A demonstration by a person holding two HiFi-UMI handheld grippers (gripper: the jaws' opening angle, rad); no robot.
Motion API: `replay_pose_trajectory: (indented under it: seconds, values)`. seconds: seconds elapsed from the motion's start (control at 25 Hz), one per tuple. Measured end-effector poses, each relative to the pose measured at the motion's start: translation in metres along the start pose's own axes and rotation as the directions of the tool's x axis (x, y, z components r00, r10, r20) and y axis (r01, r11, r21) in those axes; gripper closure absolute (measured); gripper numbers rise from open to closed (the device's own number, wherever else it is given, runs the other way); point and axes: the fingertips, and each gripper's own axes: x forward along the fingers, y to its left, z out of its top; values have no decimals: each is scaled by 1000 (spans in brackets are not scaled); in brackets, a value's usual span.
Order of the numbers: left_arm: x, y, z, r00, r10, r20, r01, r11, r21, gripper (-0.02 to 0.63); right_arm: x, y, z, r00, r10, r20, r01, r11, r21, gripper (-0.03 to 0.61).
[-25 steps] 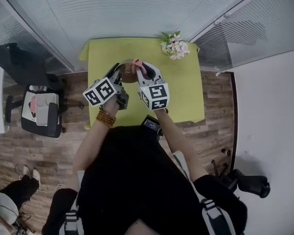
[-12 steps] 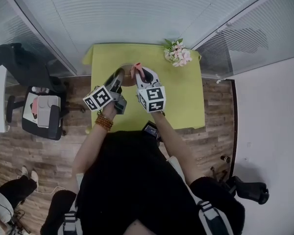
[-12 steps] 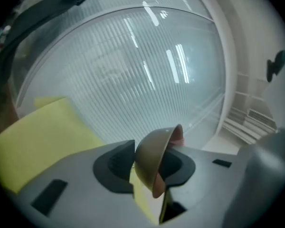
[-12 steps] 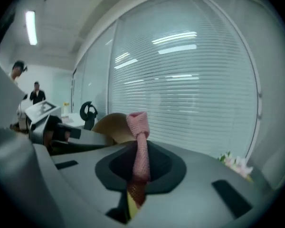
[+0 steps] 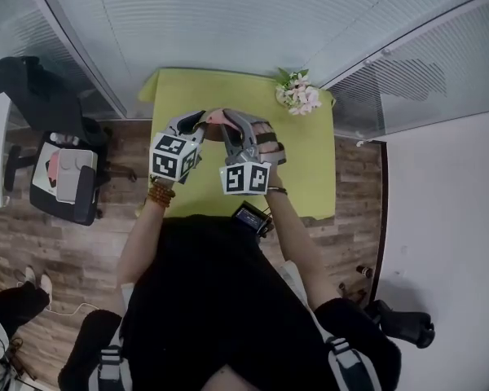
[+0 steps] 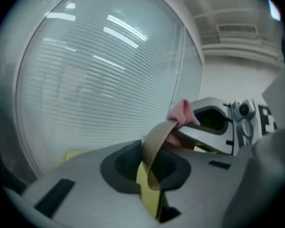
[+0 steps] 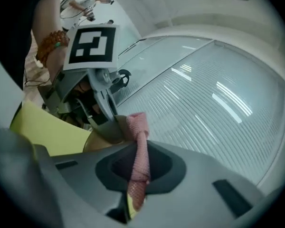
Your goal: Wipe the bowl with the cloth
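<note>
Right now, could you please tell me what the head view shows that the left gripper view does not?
Only the head view: flowers at the far corner of the yellow-green table, an office chair, a bead bracelet. Only the left gripper view: the rim of the tan bowl pinched between the left tongs, which have just been closing. Both: the pink cloth and the table.

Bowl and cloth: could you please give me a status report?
Left gripper just closed on rim of tan bowl. Right gripper shut on pink cloth, touching bowl. Nothing in the way.
</note>
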Motion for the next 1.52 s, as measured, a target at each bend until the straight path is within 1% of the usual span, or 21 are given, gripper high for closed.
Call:
replay_pose_trajectory:
  seconds: [0.08, 0.16, 0.32, 0.44, 0.6, 0.72, 0.8, 0.84, 0.88, 0.92, 0.96, 1.0, 1.08, 1.16, 1.2, 1.24, 1.32, 1.36, 1.44, 1.48, 1.52]
  values:
    - [-2, 3, 1, 1000, -14, 27, 18, 990, -137, 581, 0, -1, 0, 1000, -12, 5, 11, 998, 62, 557]
    - [-5, 7, 4, 998, -13, 65, 29, 964, -263, 577, 1, -4, 1, 999, -29, 14, 27, 990, 141, 555]
    - [-9, 16, 6, 985, -31, 168, 110, 868, -485, 561, 2, -10, 3, 996, -83, 21, 72, 945, 318, 549]
    - [-13, 23, 0, 970, -20, 241, 166, 779, -605, 555, 3, -7, 2, 995, -102, 11, 87, 898, 430, 545]
    - [-17, 28, -5, 954, 21, 299, 212, 658, -723, 552, 1, -4, -6, 991, -131, 0, 110, 833, 542, 548]
    - [-20, 33, -9, 938, 56, 342, 256, 553, -793, 552, 2, -6, -11, 990, -144, 9, 101, 733, 673, 552]
    - [-21, 35, -10, 918, 85, 387, 314, 439, -842, 552, 4, -8, -11, 988, -154, 17, 91, 664, 742, 554]
    - [-21, 35, -10, 909, 98, 404, 337, 395, -855, 552, 6, -8, -12, 989, -150, 15, 84, 632, 770, 554]
    - [-20, 36, -10, 907, 102, 409, 343, 384, -857, 549, 9, -6, -16, 991, -136, 8, 76, 603, 794, 552]
    - [-18, 35, -11, 913, 87, 398, 331, 413, -849, 532, 12, -5, -21, 993, -114, 0, 67, 584, 809, 552]
    - [-16, 31, -11, 926, 45, 375, 311, 473, -824, 512, 15, -3, -27, 996, -87, -9, 58, 582, 811, 554]
    - [-12, 25, -13, 940, -17, 340, 293, 547, -784, 505, 16, -1, -34, 998, -58, -17, 49, 598, 800, 554]
    - [-7, 15, -22, 971, -112, 213, 229, 700, -676, 478, 14, 2, -45, 1000, -14, -26, 29, 664, 747, 554]
    - [-5, 14, -33, 993, -95, 65, 115, 849, -515, 448, 10, 4, -46, 1000, 11, -26, 8, 757, 654, 554]
    - [-4, 14, -34, 998, -64, 18, 66, 904, -422, 448, 8, 6, -45, 999, 27, -24, -8, 806, 592, 554]
    - [-5, 13, -32, 999, -37, -6, 33, 940, -339, 446, 7, 9, -42, 999, 45, -17, -30, 854, 520, 554]
    - [-6, 10, -25, 999, -22, -34, 14, 974, -225, 442, 2, 17, -32, 998, 69, 10, -68, 927, 369, 552]
    - [-6, 7, -25, 998, -29, -61, 18, 984, -176, 453, -1, 19, -27, 997, 77, 24, -80, 948, 307, 552]
    - [-4, -3, -33, 990, -37, -134, 26, 997, -77, 522, -6, 24, -18, 994, 100, 34, -105, 975, 194, 554]
    - [-3, -7, -39, 985, -37, -170, 30, 999, -45, 557, -7, 28, -16, 993, 112, 31, -116, 983, 143, 554]
    - [-3, -10, -43, 979, -44, -197, 37, 999, -38, 560, -8, 30, -15, 992, 120, 28, -122, 986, 112, 555]
